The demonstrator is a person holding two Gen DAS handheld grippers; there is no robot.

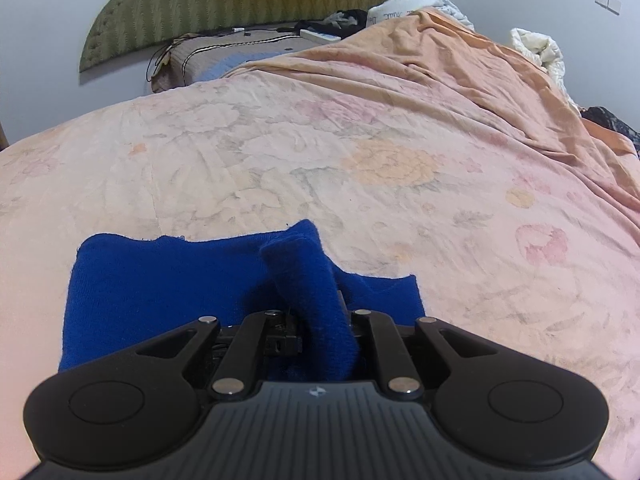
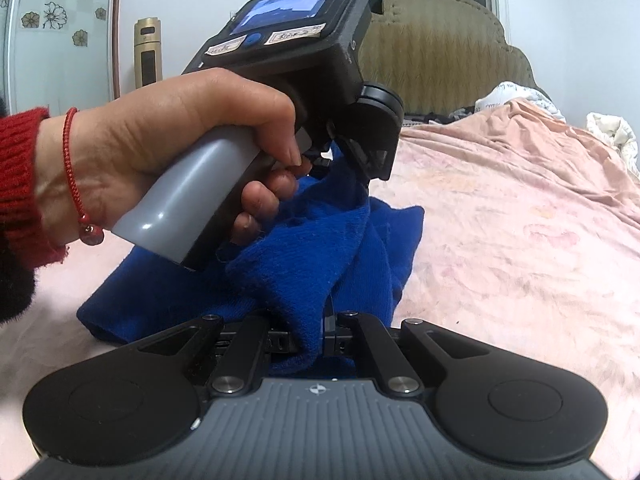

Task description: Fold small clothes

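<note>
A small blue knitted garment (image 1: 160, 280) lies flat on the pink floral bedsheet (image 1: 360, 160) near the bed's front edge. A raised fold of it runs back between the fingers of my left gripper (image 1: 316, 320), which is shut on the cloth; the fingertips are hidden under it. In the right wrist view the same blue garment (image 2: 312, 256) bunches upward. My right gripper (image 2: 316, 332) is shut on another fold of it. Just beyond, a hand (image 2: 160, 140) holds the left gripper (image 2: 360, 168), tilted down with blue cloth in its jaws.
An orange blanket (image 1: 460, 64) is heaped over the right side of the bed. A white quilt (image 1: 536, 48) and dark clothes lie by the green headboard (image 1: 240, 0). A power strip (image 1: 320, 36) with cables rests near the pillow. A red sleeve (image 2: 20, 180) enters from the left.
</note>
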